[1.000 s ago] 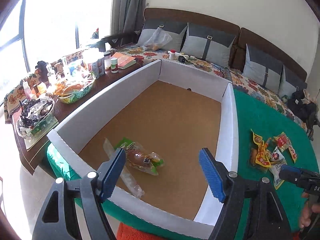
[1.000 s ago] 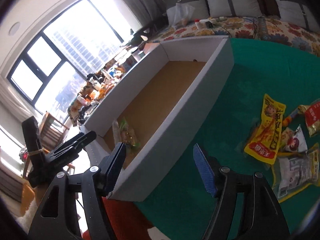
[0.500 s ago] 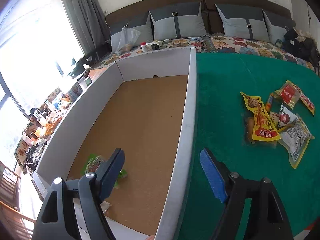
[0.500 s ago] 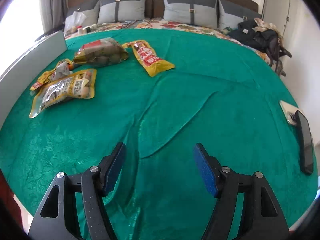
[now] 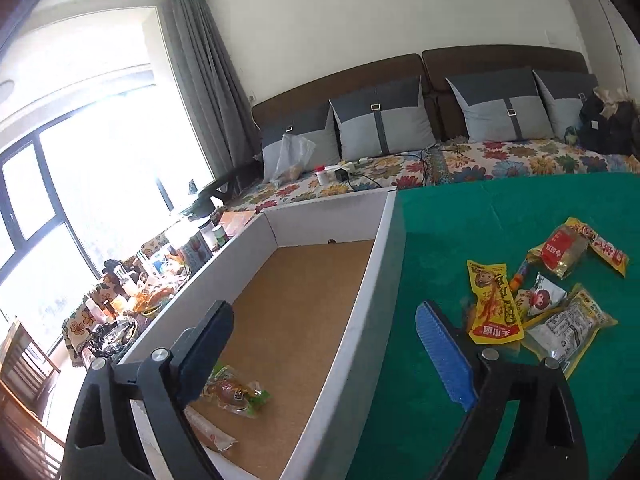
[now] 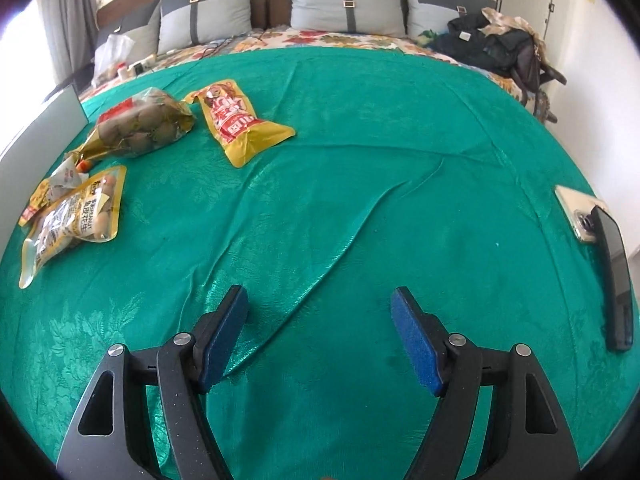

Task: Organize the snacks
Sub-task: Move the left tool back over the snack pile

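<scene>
A white box (image 5: 352, 344) with a brown floor stands on the green cloth and holds a green-edged snack packet (image 5: 236, 392) and a clear one (image 5: 208, 432) near its front corner. Several snack bags lie right of it: a yellow packet (image 5: 494, 304), a red-and-gold bag (image 5: 560, 252), a peanut bag (image 5: 568, 328). My left gripper (image 5: 324, 348) hangs over the box's right wall, its jaws opening with nothing between them. My right gripper (image 6: 318, 340) is above bare cloth, jaws opening, empty; the peanut bag (image 6: 76, 216), a bag of brown balls (image 6: 140, 124) and a yellow-red packet (image 6: 236, 120) lie to its far left.
Two phones (image 6: 600, 248) lie at the cloth's right edge. A sofa with grey cushions (image 5: 380, 124) and a flowered cover runs behind the table, with a dark bag (image 6: 492, 44) on it. A cluttered side table (image 5: 132, 292) stands left of the box, by the window.
The left gripper swung right from over the box floor to over its right wall, and its jaws widened. The right gripper swung from the box to the bare cloth at the right.
</scene>
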Demonstrator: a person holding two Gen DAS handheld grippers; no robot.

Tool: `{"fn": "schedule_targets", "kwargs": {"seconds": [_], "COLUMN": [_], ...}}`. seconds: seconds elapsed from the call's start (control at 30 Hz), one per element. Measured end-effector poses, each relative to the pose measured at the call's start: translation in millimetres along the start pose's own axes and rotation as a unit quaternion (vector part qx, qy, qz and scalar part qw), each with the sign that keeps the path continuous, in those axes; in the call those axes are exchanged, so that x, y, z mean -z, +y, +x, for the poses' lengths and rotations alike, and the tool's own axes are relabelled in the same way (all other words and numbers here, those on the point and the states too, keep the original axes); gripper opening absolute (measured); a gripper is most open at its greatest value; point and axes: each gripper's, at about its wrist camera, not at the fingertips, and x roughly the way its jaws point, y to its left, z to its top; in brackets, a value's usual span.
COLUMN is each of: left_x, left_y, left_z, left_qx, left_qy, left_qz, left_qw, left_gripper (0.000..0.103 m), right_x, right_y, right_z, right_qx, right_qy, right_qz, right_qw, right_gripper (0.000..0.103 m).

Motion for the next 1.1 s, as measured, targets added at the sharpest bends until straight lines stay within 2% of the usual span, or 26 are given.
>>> {"fn": "schedule_targets", "kwargs": {"seconds": [0.03,0.1,0.2,0.3,0.43,0.6,0.77,0.97,1.1], "left_x": [-1.2,2.5,23.3,50.5,75.7,85.5,96.2,97.9,97.1], "left_y": [-7.6,-24.4,-56.7,-87.3,-116.5,-121.9,-122.5,-121.3,-120.4], "left_z": [-5.8,-8.8,7.9,28.7,48.7,69.8,83.4,84.1,85.7], "left_qx": [0.019,0.062,0.13,0.175,0.175,0.171,0.186,0.208,0.206], "left_qy": [-0.003,0.013,0.083,0.145,0.186,0.198,0.215,0.206,0.199], "left_qz": [-0.009,-0.024,-0.035,-0.037,-0.008,-0.003,-0.011,-0.011,-0.016], "left_qw": [0.9998,0.9977,0.9874,0.9731,0.9668,0.9652,0.9587,0.9561,0.958], "left_gripper": [0.101,0.102,0.102,0.102,0.102,0.102,0.102,0.102,0.102], "right_x": [-0.1,-0.3,0.3,1.1,2.6,1.6,1.3,1.2,1.0], "right_y": [-0.6,-1.3,-1.1,-2.3,-3.6,-4.5,-4.7,-4.5,-4.3], "right_z": [0.2,1.2,2.0,2.6,3.1,3.5,3.3,5.3,6.1], "right_qx": [-0.002,-0.002,-0.002,-0.004,-0.003,-0.003,-0.003,-0.006,-0.007], "right_qy": [0.0,0.0,-0.003,-0.006,-0.013,-0.012,-0.012,-0.01,-0.009], "right_qz": [0.001,0.003,0.003,0.003,0.005,0.007,0.007,0.006,0.006], "right_qw": [1.0,1.0,1.0,1.0,1.0,1.0,1.0,1.0,1.0], "right_gripper": [0.078,0.08,0.082,0.084,0.087,0.09,0.091,0.094,0.095]}}
